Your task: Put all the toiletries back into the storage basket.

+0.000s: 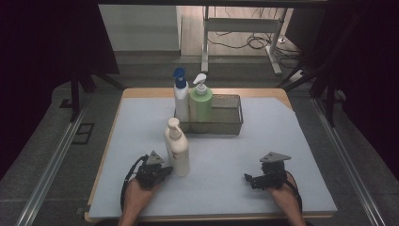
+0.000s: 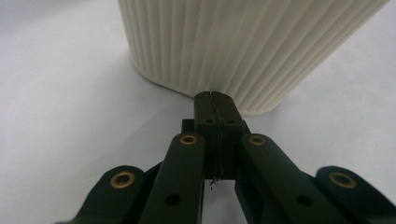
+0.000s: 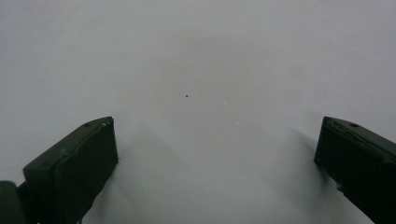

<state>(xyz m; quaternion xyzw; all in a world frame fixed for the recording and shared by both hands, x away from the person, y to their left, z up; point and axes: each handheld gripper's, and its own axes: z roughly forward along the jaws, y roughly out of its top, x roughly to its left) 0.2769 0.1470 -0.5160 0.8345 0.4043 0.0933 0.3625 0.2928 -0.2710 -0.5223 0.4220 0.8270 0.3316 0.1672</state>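
Note:
A white ribbed pump bottle point(image 1: 177, 148) stands upright on the pale blue mat point(image 1: 263, 141), left of centre. My left gripper point(image 1: 168, 171) lies low beside its base, at the bottle's left. In the left gripper view the jaws are pressed together with nothing between them, and my left gripper point(image 2: 216, 95) has its tips right at the foot of the ribbed bottle point(image 2: 233, 42); I cannot tell if they touch. My right gripper point(image 1: 247, 178) rests at the front right, pointing left. In its own view my right gripper point(image 3: 215, 135) stands wide open over bare mat.
A wire mesh basket point(image 1: 230, 123) sits at the back centre. A white bottle with a blue pump point(image 1: 181, 96) and a green pump bottle point(image 1: 201, 103) stand in its left end. A wooden table edge point(image 1: 141, 92) borders the mat; dark curtains flank both sides.

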